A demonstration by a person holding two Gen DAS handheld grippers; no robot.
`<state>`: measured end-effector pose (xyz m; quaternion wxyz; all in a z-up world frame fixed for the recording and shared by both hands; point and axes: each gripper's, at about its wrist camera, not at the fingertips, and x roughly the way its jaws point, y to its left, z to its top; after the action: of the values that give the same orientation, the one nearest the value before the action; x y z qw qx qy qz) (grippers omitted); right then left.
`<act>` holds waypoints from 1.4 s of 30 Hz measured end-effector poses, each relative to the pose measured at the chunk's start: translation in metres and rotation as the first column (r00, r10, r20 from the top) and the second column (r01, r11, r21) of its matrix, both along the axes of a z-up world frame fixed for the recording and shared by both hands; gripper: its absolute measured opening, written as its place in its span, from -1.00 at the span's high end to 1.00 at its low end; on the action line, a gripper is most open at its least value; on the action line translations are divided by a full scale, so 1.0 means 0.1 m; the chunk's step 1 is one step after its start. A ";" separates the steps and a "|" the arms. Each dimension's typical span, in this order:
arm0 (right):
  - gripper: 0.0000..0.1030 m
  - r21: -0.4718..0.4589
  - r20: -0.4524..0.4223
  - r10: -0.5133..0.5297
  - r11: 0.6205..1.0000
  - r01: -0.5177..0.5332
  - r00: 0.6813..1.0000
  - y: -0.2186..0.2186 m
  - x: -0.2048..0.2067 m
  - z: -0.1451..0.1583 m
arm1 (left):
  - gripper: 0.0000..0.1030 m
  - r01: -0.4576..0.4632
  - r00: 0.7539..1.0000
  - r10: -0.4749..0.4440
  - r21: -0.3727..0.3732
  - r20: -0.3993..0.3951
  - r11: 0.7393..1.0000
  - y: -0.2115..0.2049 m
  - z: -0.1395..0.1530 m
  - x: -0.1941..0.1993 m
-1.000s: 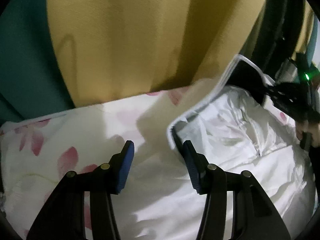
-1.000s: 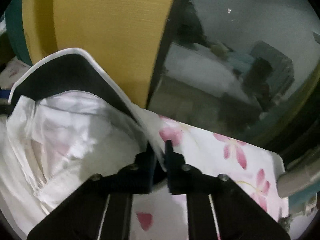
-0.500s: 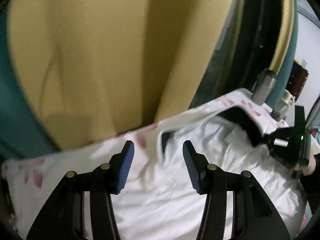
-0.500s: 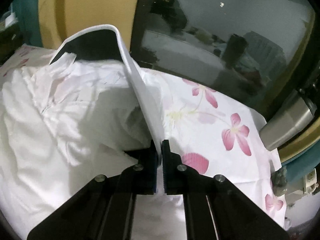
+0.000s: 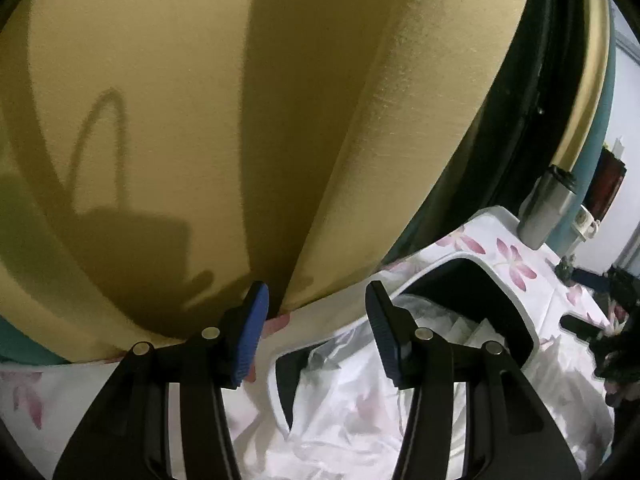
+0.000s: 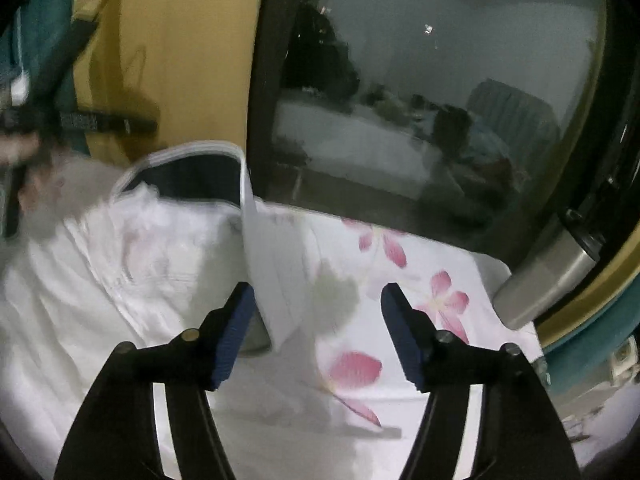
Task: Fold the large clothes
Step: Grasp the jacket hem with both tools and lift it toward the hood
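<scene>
Right now the white garment [image 6: 120, 280] lies crumpled on the table [image 6: 460, 276], which is covered by a cloth printed with pink flowers, and a stiff folding board [image 6: 272, 272] with a white rim and dark inside stands half raised around its far end. The board probably sits there as a template, so that its flaps can turn the fabric over in neat panels. The right claw [image 6: 318, 328] is opening, its 2 blue pads apart; the board's white flap rises just beyond the left pad, and no pad presses on it. I judge that the flap is being let go so it can drop over the garment. This claw points down at a slant toward the table, with a dark window and a metal flask [image 6: 548, 276] past it. The left claw [image 5: 318, 332] stands moderately wide and holds nothing; it hangs above the near corner of the board [image 5: 496, 304], also tilted downward, facing a yellow curtain [image 5: 240, 120]. In the left view the other tool [image 5: 612, 344] shows dark at the right edge, near the garment [image 5: 360, 420]. The folding looks early: the fabric is bunched and no clean crease shows.
</scene>
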<state>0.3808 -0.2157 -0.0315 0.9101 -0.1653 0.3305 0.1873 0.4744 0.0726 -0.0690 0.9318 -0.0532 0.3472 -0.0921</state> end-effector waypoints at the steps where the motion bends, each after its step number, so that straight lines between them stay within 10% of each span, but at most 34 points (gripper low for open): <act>1: -0.28 0.038 -0.009 -0.014 0.999 0.015 1.000 -0.01 0.06 0.05 | -0.03 -0.003 1.000 0.003 -0.002 -0.003 1.000 -0.01 -0.02 0.02; 10: -0.28 0.242 -0.379 -0.024 0.962 0.124 0.925 0.00 0.71 -0.51 | -0.03 0.078 0.987 -0.072 0.038 -0.147 0.996 0.04 -0.50 0.02; 21: -0.47 0.055 -0.387 0.045 0.998 -0.026 0.921 0.33 0.39 -0.82 | -0.12 0.211 0.950 -0.194 0.045 -0.243 0.976 0.30 -0.73 -0.23; 24: -0.14 0.074 -0.379 0.089 0.995 -0.065 0.921 0.37 0.39 -0.80 | -0.12 0.219 0.941 -0.208 0.008 -0.267 0.976 0.31 -0.76 -0.15; 28: 0.75 -0.013 -0.285 0.085 0.996 -0.092 0.955 0.49 0.31 -0.66 | -0.08 0.249 0.934 -0.235 0.020 -0.268 0.968 0.19 -0.76 -0.13; 35: 0.80 -0.243 0.002 0.118 0.963 -0.114 0.993 0.67 -0.09 -0.48 | 0.56 0.286 0.949 -0.269 0.091 -0.165 0.954 0.07 -0.59 -0.47; 42: 0.81 -0.459 0.249 0.246 0.882 -0.110 0.937 0.88 -0.62 -0.59 | 0.58 0.259 0.966 -0.256 0.235 -0.044 0.937 -0.05 -0.49 -1.02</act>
<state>0.3185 -0.1282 -0.0910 0.8676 -0.4221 0.2051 0.1647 0.3720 0.0679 -0.1180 0.9090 0.1045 0.3656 -0.1708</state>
